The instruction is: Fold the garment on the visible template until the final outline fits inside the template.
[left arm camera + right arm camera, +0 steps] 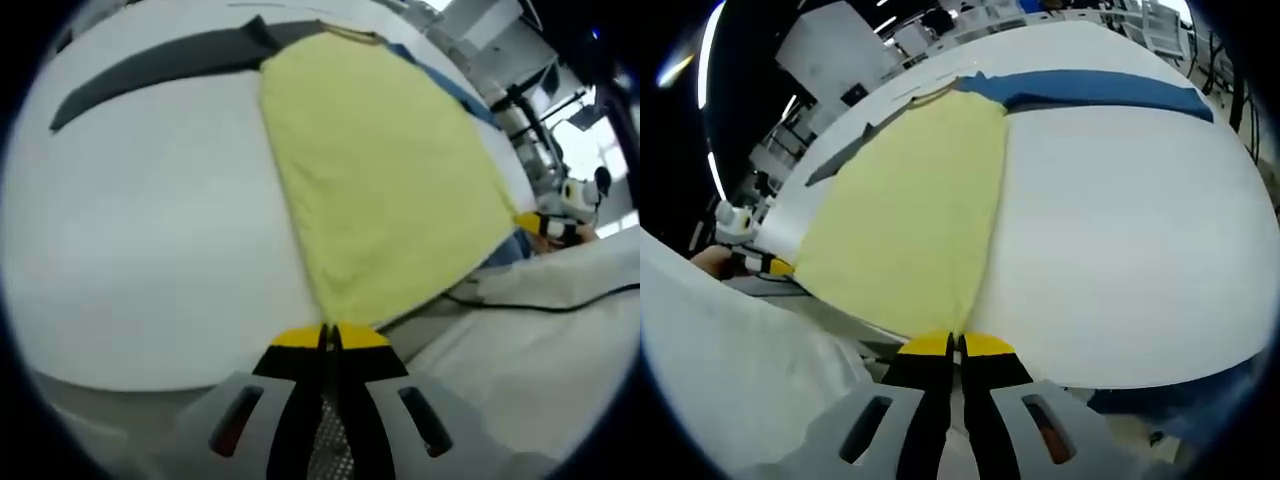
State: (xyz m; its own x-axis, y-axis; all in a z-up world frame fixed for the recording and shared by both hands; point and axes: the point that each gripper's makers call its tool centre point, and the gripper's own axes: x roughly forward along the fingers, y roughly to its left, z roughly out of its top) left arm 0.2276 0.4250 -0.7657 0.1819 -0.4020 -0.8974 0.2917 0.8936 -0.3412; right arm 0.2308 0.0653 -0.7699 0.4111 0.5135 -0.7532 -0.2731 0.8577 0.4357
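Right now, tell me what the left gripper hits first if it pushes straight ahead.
The left gripper, fingers shut, points at the near corner of the yellow garment on the white table; it would likely meet that fabric edge first, though depth is unclear.

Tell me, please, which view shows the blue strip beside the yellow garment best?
The right gripper view: there the blue strip stretches unobstructed along the table's far side. In the left gripper view just a thin blue edge peeks out beside the yellow garment.

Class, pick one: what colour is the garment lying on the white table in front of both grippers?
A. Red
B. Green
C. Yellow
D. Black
C: the garment spread on the white table is pale yellow in both gripper views, with only dark strips beyond its far edge.
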